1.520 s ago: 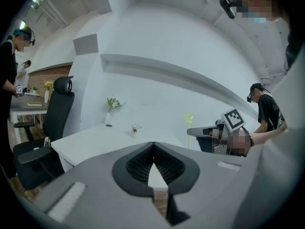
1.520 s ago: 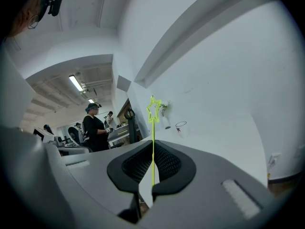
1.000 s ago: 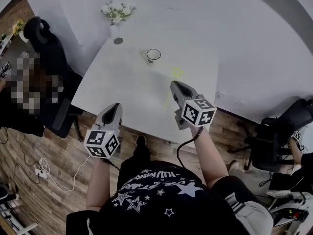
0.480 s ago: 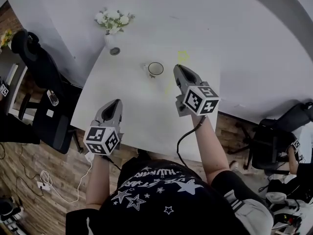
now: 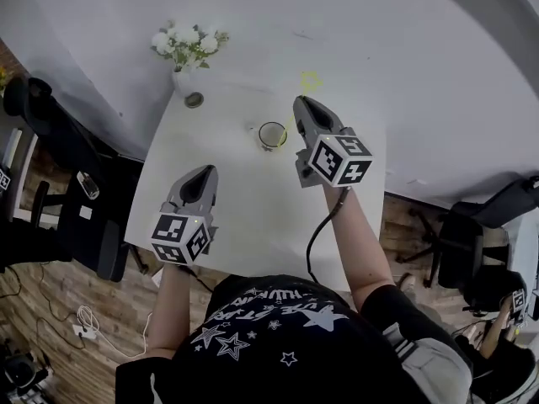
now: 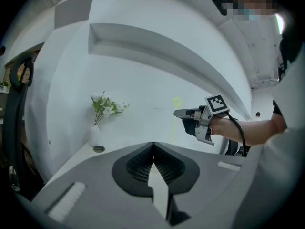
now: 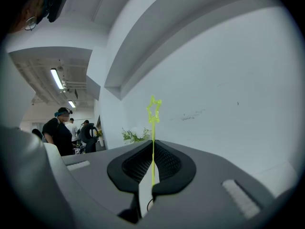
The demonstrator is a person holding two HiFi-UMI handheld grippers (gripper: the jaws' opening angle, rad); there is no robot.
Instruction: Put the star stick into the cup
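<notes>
Nearest of all, the person is wearing a dark shirt (image 5: 269,331) with white stars on it and is holding both arms out over a white table (image 5: 244,209). The left gripper (image 5: 203,175) is hanging over the near left part of the table. Its jaws are pressing tight together and are holding nothing. The right gripper (image 5: 301,104) is reaching farther out, on the right. Its jaws are squeezing the thin yellow star stick (image 7: 153,128), so they are almost closed on it. The stick is standing up straight, with its star at the top, above the jaws. In the head view, its bottom end is pointing down just beside the right rim of the cup (image 5: 271,134). I cannot tell if the end is inside the cup. The cup is sitting on the table just left of the right gripper. Farther back on the left, a small round thing (image 5: 194,100) is lying on the table. Behind it, a white vase (image 6: 94,135) of white flowers (image 5: 187,45) is standing at the far edge, by the white wall (image 5: 404,49).
</notes>
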